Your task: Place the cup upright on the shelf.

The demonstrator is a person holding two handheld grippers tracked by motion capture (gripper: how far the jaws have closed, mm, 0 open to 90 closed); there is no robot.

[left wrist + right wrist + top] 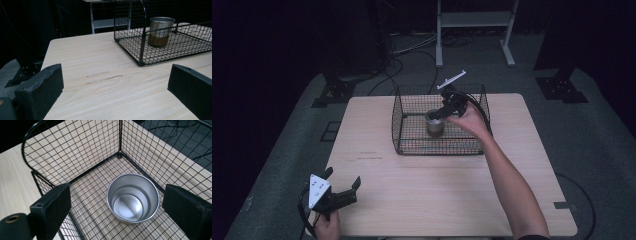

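A shiny metal cup (434, 125) stands upright and empty inside a black wire basket (412, 150) at the far middle of the wooden table (437, 195). My right gripper (435, 114) hangs just above the cup, tilted down into the basket. In the right gripper view its black jaws stand wide apart either side of the cup (132, 197), and the pads do not touch it. My left gripper (343, 177) rests low at the table's near left corner, open with nothing between its jaws. From there the left gripper view looks across bare wood to the basket (142, 45) and the cup (161, 30).
The basket's wire walls (75, 145) close in around the cup. Beyond the table a metal stand (472, 20), loose cables (412, 47) and dark stand bases (332, 92) sit on the grey floor. Bare wood lies between the basket and the near edge.
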